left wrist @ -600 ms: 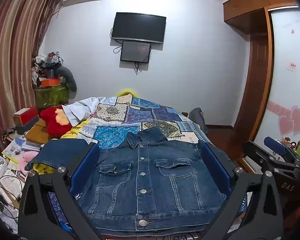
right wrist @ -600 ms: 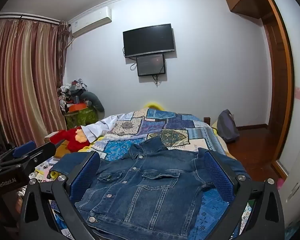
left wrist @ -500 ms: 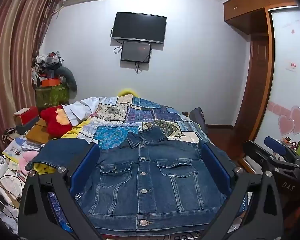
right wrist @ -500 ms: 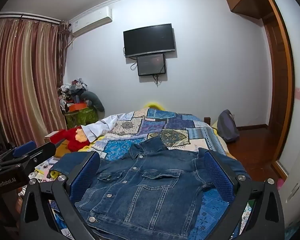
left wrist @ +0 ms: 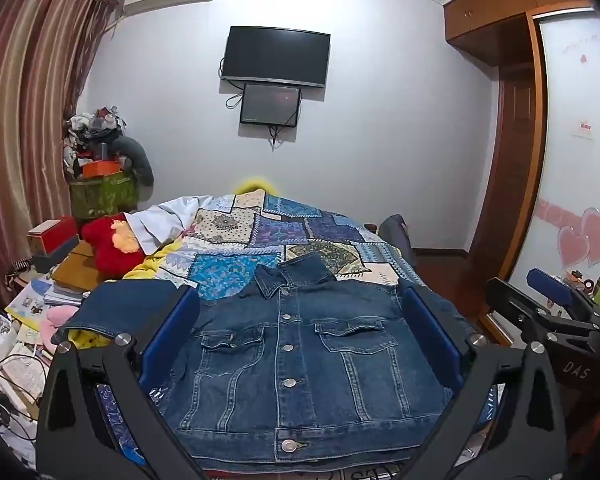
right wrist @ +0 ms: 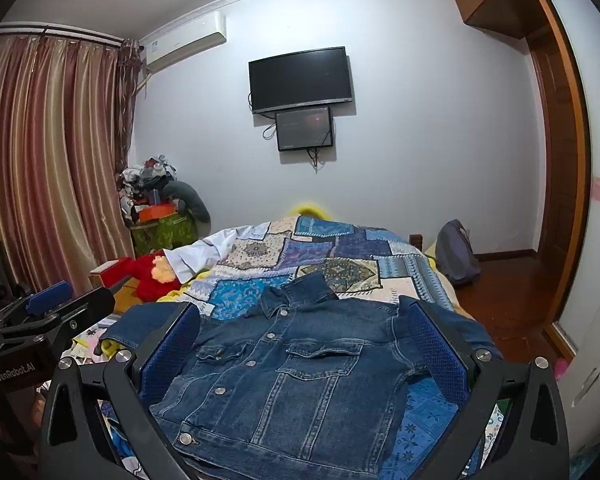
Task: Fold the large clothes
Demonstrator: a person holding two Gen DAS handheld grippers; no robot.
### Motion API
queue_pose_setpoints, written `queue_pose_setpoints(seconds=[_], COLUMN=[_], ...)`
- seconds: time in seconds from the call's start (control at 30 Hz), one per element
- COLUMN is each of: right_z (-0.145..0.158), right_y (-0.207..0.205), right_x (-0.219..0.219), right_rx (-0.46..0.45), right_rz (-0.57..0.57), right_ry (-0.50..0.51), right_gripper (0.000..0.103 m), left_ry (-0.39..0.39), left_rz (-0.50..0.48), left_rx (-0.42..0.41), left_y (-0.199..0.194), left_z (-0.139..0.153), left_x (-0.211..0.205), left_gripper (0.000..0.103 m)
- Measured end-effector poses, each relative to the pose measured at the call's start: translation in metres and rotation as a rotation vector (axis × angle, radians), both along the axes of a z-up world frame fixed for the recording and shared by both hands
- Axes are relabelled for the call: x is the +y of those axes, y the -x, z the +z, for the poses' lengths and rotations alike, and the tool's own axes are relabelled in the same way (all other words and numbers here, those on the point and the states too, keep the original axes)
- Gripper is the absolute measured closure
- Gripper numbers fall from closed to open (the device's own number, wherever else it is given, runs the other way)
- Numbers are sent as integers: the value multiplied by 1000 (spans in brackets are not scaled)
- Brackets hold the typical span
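A dark blue denim jacket lies flat and buttoned, front up, on the near end of the bed, collar pointing away; the right wrist view shows the same jacket. Its sleeves spread out to both sides. My left gripper hovers above the jacket's body, open wide, nothing between its blue pads. My right gripper is likewise open and empty over the jacket, slightly to the right. Each gripper shows at the edge of the other's view: the right gripper, the left gripper.
A patchwork quilt covers the bed. A red plush toy, books and boxes crowd the left side. A dark bag sits on the wooden floor at right. Screens hang on the far wall; curtains hang at left.
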State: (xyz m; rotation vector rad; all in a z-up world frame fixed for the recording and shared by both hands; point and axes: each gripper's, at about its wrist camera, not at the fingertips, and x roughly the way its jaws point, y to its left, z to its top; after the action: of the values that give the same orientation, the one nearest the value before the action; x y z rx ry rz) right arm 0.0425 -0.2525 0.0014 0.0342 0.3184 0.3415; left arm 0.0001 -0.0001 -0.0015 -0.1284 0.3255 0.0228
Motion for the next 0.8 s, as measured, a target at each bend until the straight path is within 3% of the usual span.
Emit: queue_pose_setpoints(seconds=[0.8], right_z=[-1], right_y=[-1], right_x=[1], right_rx=[0], right_rz=[1], right_ry=[3], right_gripper=[0], left_ry=[3], left_rz=[-3], left_rx=[-2], left_y=[0], left_z=[4], left_x=[0], left_gripper=[1])
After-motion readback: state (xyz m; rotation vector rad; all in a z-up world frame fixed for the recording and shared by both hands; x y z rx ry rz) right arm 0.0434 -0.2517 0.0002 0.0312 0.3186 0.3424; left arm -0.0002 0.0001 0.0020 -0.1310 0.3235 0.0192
